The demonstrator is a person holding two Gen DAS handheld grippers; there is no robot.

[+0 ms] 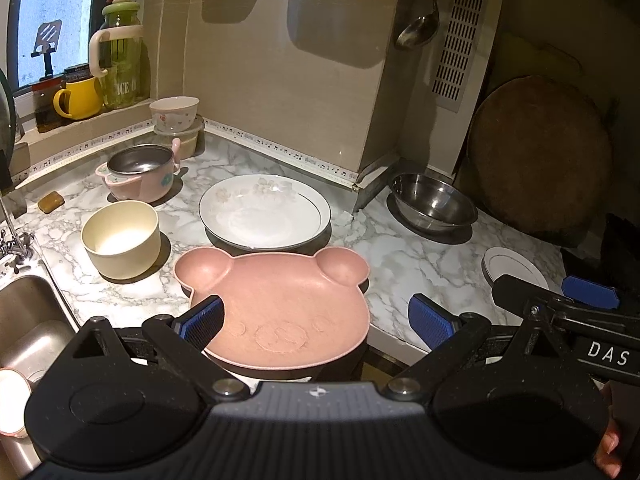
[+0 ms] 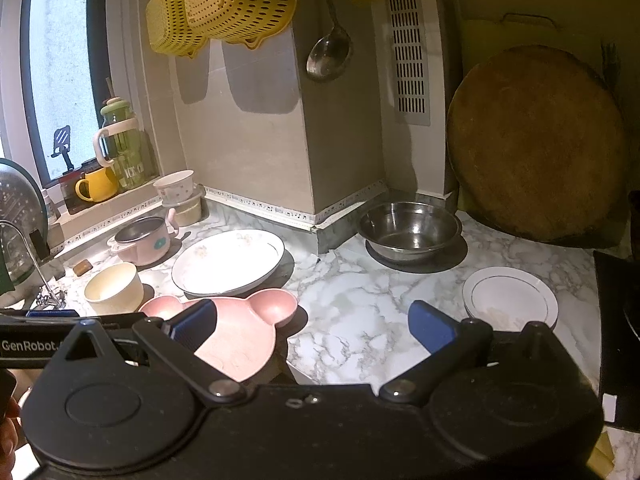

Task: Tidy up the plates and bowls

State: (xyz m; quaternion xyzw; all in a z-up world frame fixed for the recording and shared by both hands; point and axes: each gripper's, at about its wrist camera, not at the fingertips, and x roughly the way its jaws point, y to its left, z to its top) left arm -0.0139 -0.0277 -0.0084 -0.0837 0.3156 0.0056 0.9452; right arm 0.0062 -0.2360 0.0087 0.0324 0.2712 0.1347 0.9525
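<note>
- Countertop [image 1: 420, 264]: cream bowl [image 1: 120, 236], white plate [image 1: 264, 212], steel bowl [image 1: 432, 204] behind pink bear plate [image 1: 280, 304]
- Left gripper [image 1: 316, 316]: jaws spread wide above bear plate; nothing grasped
- Right gripper [image 2: 312, 324]: jaws wide, empty; small plate [image 2: 510, 296] beside

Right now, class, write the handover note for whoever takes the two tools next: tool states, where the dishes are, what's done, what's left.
Left tool: open, empty, over the pink bear plate at the counter's front edge.
Right tool: open, empty.
Large white plate lies behind the bear plate; cream bowl to its left; small white plate and steel bowl to the right.
Done: nothing stacked.
Left: group plates and bowls.
</note>
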